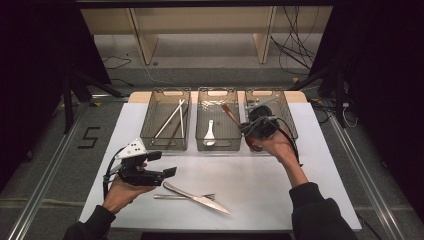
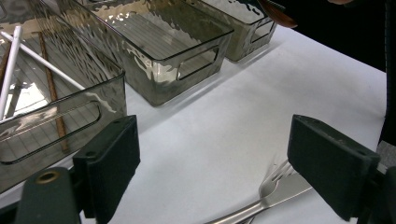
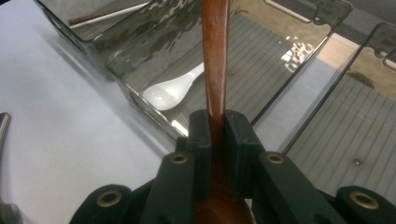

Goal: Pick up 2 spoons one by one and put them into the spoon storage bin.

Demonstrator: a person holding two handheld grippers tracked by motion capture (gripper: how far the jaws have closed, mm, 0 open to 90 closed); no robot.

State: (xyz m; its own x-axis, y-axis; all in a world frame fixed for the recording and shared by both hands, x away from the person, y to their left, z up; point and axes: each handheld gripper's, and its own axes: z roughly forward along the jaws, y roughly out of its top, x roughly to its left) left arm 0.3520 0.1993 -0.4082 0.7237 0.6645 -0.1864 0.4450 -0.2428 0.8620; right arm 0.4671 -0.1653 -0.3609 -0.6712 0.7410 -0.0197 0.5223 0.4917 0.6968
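Sorting cutlery into three clear bins at the far side of the table (image 1: 300,165). Left bin (image 1: 150,125) already holds chopsticks (image 1: 170,119); middle bin (image 1: 200,140) holds a white spoon (image 1: 209,134). Right gripper (image 1: 248,129) has its jaws clamped on a brown wooden spoon (image 3: 215,56), carried above the near rims between middle bin and right bin (image 1: 290,120); not yet set down. The wooden spoon is dark reddish, glossy, slender-handled, its bowl below the jaws. Left gripper (image 1: 167,172) hovers with jaws wide apart, empty. Knife (image 1: 197,199) and fork (image 1: 182,196) lie crossed on the table near it, seemingly next to sort.
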